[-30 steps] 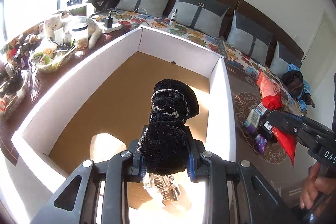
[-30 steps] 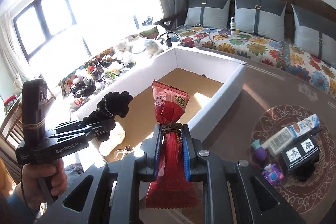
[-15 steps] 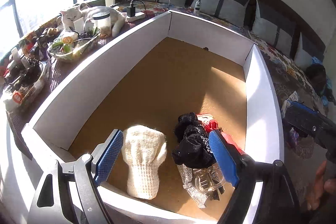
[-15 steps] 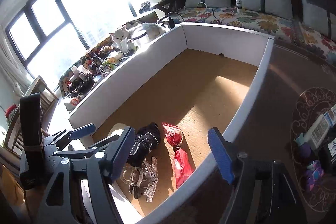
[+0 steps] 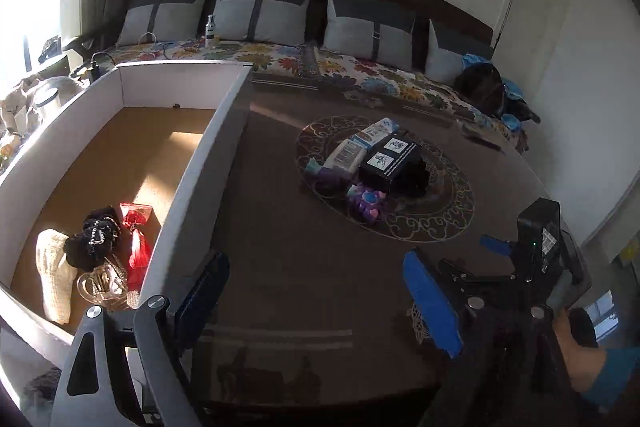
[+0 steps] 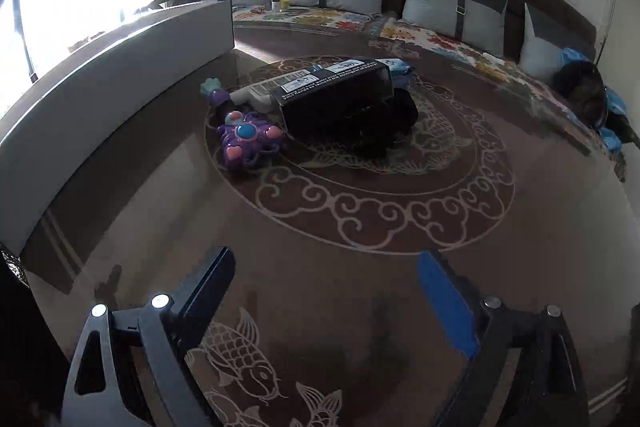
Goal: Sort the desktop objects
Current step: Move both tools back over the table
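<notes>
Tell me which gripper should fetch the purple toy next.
Right, probably. The right gripper is open and empty, facing the purple toy directly; the left gripper, also open, sits nearer the box.

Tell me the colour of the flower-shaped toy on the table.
The toy is purple with pink and blue buttons, clearest in the right wrist view.

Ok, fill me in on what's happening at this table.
A person is sorting table clutter into a white-walled box with two handheld grippers. A black scrunchie and a red snack packet already lie inside it. The left gripper and right gripper have just been opening, with nothing between the jaws, and face the remaining pile: a black carton, a purple toy and a white tube.
</notes>
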A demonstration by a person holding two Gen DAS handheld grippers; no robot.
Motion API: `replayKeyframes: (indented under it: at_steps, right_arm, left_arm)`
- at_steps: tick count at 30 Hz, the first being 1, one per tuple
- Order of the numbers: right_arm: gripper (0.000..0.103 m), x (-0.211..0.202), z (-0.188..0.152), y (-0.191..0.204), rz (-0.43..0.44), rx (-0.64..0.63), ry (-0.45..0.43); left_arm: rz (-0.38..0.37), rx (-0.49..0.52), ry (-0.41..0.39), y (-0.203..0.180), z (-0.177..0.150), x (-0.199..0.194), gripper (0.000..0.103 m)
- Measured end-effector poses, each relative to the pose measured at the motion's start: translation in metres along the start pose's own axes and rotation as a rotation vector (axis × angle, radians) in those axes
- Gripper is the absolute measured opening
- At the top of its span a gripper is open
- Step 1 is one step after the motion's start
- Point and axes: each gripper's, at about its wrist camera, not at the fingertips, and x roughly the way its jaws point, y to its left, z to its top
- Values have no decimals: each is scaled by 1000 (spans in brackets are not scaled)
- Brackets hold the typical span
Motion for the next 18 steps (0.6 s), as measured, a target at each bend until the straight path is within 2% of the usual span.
replayKeyframes:
  at_steps: [3, 6, 9, 13, 18]
  right_arm:
    - [93, 5, -20, -30, -35, 29, 43]
    - [94, 6, -27, -48, -21, 77, 43]
    - [95, 10, -27, -57, 1, 127, 56]
    - [101, 12, -25, -51, 5, 115, 66]
    - [101, 12, -27, -49, 0, 119, 61]
  left_arm:
    - [5, -16, 115, -18, -23, 48, 89]
    - [54, -7, 176, -28, -39, 82, 89]
    - [98, 12, 189, -36, -45, 97, 89]
    - [136, 24, 200, -41, -43, 112, 89]
    - [125, -67, 161, -37, -12, 125, 89]
